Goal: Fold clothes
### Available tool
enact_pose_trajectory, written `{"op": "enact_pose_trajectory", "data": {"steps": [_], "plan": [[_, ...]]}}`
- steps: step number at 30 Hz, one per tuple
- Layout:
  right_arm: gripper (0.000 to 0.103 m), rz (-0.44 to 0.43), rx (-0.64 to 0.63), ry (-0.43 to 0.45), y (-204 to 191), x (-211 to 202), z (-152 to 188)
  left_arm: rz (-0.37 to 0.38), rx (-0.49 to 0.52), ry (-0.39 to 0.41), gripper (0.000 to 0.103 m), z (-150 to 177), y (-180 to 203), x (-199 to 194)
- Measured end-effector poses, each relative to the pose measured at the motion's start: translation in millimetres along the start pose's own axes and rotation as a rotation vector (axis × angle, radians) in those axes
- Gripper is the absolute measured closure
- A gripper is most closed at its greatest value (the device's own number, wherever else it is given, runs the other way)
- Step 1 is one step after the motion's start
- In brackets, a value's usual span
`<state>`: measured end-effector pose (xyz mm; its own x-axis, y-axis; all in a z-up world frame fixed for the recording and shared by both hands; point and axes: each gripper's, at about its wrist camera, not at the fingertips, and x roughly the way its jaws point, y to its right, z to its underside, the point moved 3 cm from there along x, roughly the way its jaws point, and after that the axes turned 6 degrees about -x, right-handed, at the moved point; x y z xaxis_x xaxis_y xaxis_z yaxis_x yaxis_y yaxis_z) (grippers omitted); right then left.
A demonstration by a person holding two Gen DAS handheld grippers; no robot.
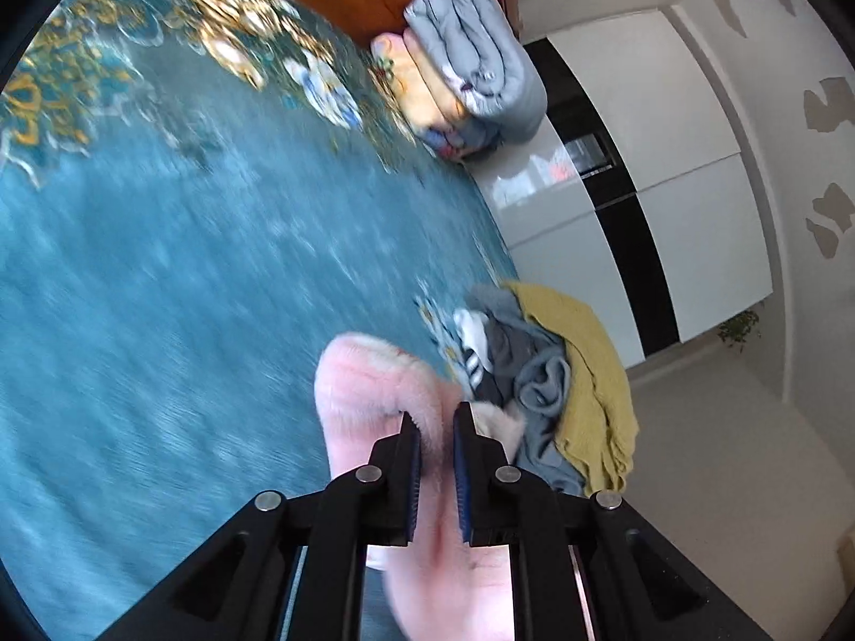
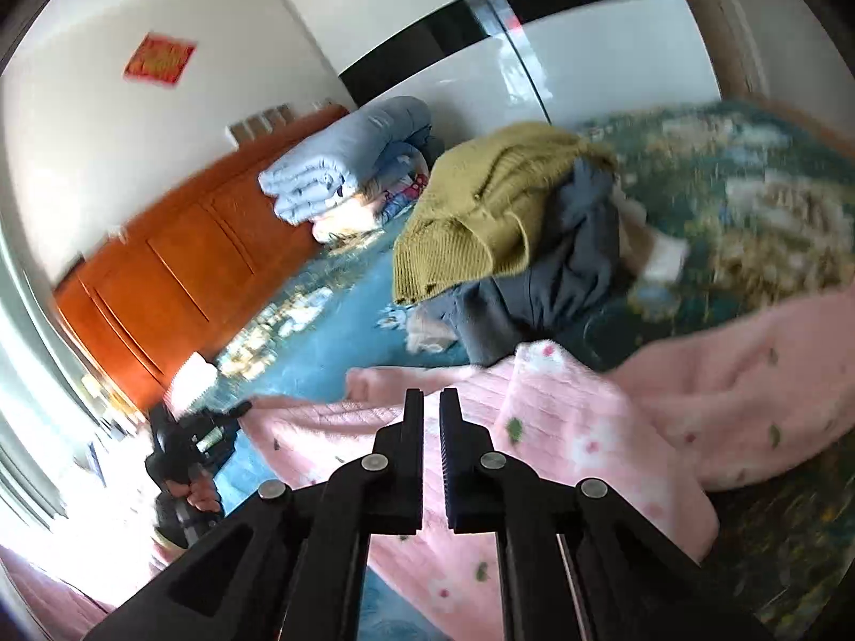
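A pink fleece garment [image 1: 368, 384] with small flower prints lies spread on the blue patterned bed cover [image 1: 187, 267]. In the left wrist view my left gripper [image 1: 438, 422] is shut on a thick fold of it, and pink cloth fills the narrow gap between the fingers. From the right wrist camera the pink garment [image 2: 588, 427] stretches from the left gripper [image 2: 243, 407], held by a hand [image 2: 200, 491], across to my right gripper [image 2: 432, 400]. The right jaws stand almost together over the pink cloth, with its edge between them.
A heap of clothes sits by the bed's edge: a mustard knit [image 2: 481, 197] over a grey garment [image 2: 566, 267]. Folded quilts [image 2: 342, 160] lean on the wooden headboard [image 2: 176, 262]. A white wardrobe [image 1: 668, 160] stands past the bed.
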<state>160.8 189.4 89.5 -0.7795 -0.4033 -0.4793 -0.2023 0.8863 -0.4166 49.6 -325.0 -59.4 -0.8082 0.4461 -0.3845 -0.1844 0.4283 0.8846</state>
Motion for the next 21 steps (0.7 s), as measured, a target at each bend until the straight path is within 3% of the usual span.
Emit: {"op": "enact_pose_trajectory", "data": {"steps": [4,8,11,13,14,16,21], "plan": [[0.097,0.145,0.076,0.066,50,-46,20,-0.042,-0.013,0.004,0.093,-11,-11,2],[0.093,0.267,0.249,-0.011,105,-59,62,-0.053,0.008,-0.012,0.093,-7,-5,19],[0.092,0.211,0.35,-0.093,130,-36,96,-0.048,0.004,-0.038,0.093,-3,0,31],[0.061,0.153,0.379,-0.133,128,-20,109,-0.049,0.01,-0.049,0.093,0,3,34],[0.057,0.121,0.379,-0.148,122,-11,111,-0.049,0.014,-0.053,0.093,1,4,33],[0.057,0.075,0.353,-0.174,107,6,113,-0.053,0.02,-0.055,0.093,2,5,29],[0.047,0.074,0.213,-0.225,70,45,109,-0.082,-0.001,-0.065,0.093,6,-6,22]]}}
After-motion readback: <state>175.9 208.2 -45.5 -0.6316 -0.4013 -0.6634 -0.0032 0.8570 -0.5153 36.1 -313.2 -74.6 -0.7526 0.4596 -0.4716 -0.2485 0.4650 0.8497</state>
